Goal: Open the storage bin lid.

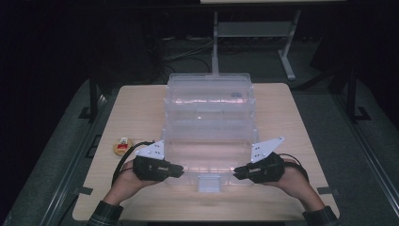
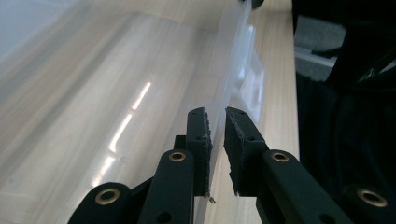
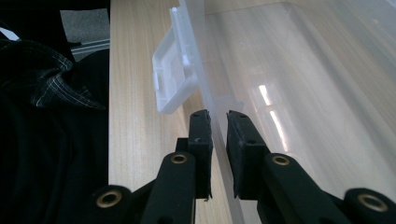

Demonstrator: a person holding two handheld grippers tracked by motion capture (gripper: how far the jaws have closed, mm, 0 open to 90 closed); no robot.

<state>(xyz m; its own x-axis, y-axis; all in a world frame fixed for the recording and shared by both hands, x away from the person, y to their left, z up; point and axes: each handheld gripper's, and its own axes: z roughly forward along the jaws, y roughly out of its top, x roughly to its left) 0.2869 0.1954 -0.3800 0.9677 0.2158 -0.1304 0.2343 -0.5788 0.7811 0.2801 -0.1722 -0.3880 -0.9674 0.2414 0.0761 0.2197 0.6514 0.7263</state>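
Both grippers' fingers pinch the near rim of a clear plastic bin: left gripper, right gripper. Grip secured; moving it likely remains.

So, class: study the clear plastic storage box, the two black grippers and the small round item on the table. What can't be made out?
- High view: the clear plastic storage box is see-through and glary, so whether it holds anything can't be told.
- High view: the small round yellow item is too small to identify.
- Left gripper view: the left gripper straddles the box's rim; actual contact is unclear.
- Right gripper view: the same goes for the right gripper.
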